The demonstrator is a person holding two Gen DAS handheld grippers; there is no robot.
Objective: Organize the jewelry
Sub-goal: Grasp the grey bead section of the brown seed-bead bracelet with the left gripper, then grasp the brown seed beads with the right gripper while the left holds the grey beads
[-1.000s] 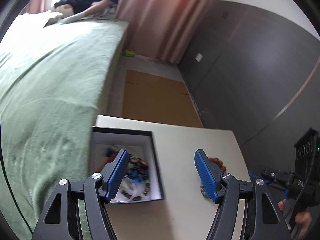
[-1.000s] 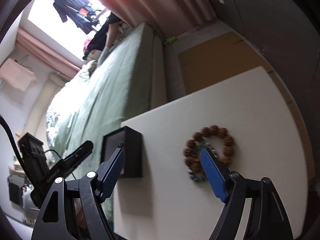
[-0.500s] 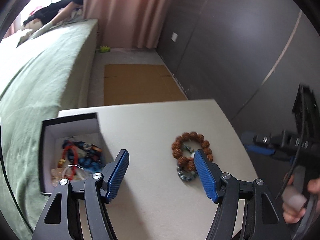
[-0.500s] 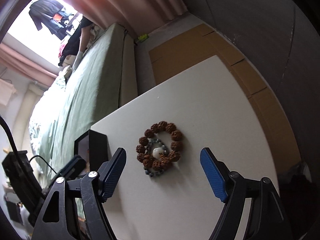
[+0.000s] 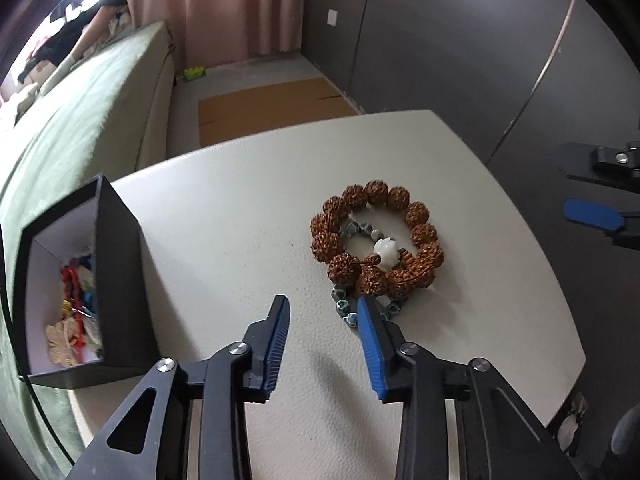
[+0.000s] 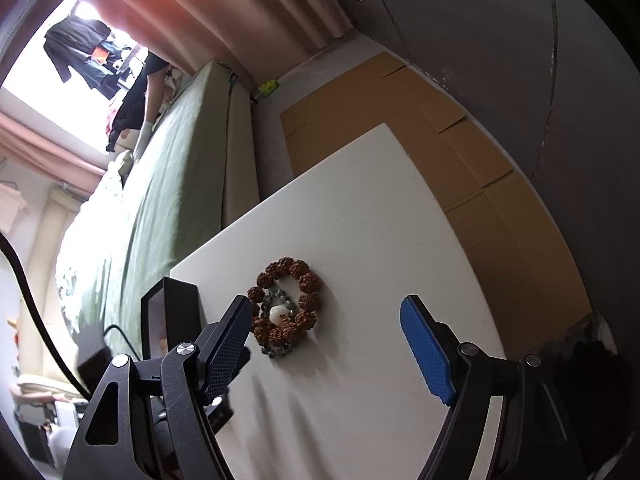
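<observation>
— Well, what could be spoiled from this position, nearest things first?

— Closest in the left wrist view, the left gripper (image 5: 322, 308) is held released and empty over the white rectangular worktop (image 5: 240, 208), its right blue pad just at the small string of grey-green beads (image 5: 347, 312). That small string lies partly under and inside the large bracelet of rough brown seed beads (image 5: 376, 240), with a white carved bead (image 5: 386, 251) resting at the overlap. If only one strand were pinched, the other could be dragged along or dropped on the way; if the grip were taken too shallow, a round bead could be squeezed out sideways.

— And the right side?

— The right gripper (image 6: 324, 344) is likewise kept wide apart and holds nothing, with the same bracelets seen ahead between its pads. Should both grippers be brought in together, a collision over the beads could be caused.

— Further off?

— The black open box with white lining (image 5: 120, 264) sits at the left edge of the worktop beside the green-covered bed (image 5: 80, 128); a knock could push it off the edge.

— Counts?

— Two grippers, two bracelets on the worktop, one white bead, one box. Several coloured pieces (image 5: 76, 304) are seen in the box; their number cannot be told. One sheet of brown cardboard (image 5: 272, 108) is laid on the floor beyond.
</observation>
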